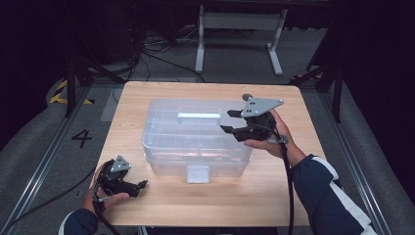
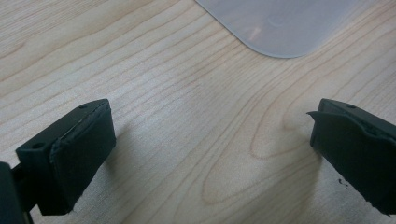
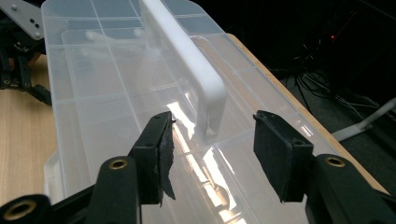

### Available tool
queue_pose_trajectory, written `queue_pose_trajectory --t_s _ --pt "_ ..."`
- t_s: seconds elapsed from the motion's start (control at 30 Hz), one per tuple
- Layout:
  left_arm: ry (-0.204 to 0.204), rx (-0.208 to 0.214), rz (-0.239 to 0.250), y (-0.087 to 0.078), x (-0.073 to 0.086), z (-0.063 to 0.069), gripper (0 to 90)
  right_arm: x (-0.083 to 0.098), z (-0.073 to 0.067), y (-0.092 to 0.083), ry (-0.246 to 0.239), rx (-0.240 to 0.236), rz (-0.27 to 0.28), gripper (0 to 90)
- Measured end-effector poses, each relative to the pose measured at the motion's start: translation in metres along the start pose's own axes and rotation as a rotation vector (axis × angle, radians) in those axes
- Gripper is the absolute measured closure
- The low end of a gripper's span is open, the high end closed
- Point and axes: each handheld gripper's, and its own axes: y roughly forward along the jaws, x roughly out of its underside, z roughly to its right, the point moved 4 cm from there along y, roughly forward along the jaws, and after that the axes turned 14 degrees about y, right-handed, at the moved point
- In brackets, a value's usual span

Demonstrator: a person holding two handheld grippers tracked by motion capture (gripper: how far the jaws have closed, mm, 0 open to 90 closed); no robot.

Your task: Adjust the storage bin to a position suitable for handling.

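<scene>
A clear plastic storage box [image 1: 195, 137] with a divided lid stands in the middle of the wooden table [image 1: 274, 196]. A white handle [image 1: 198, 116] lies along the lid's top, and a latch [image 1: 197, 174] hangs at the front. My right gripper [image 1: 226, 121] hovers over the box's right end, pointing along the lid. In the right gripper view its jaws [image 3: 212, 140] stand open, with the near end of the handle [image 3: 187, 56] ahead between them, untouched. My left gripper [image 1: 141, 187] rests at the table's front left, open over bare wood [image 2: 210, 140], a corner of the box [image 2: 280, 23] beyond it.
The table's edges lie close to the box on all sides. A white metal frame [image 1: 240, 29] and cables sit on the floor behind the table. Floor rails run along both sides. The left gripper [image 3: 23, 46] also appears far off in the right gripper view.
</scene>
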Motion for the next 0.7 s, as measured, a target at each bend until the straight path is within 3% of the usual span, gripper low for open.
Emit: queue_pose_trajectory --t_s 0.27,0.4,0.7 --pt "0.000 0.000 0.000 0.000 0.000 0.000 0.5 -0.004 -0.006 0.007 -0.027 -0.023 -0.011 59.7" --pt "0.000 0.000 0.000 0.000 0.000 0.000 0.6 -0.007 -0.006 0.008 -0.036 -0.003 -0.006 66.6" --pt "0.000 -0.002 0.001 0.000 0.000 0.000 0.6 -0.010 -0.008 0.017 -0.048 0.036 -0.049 69.8"
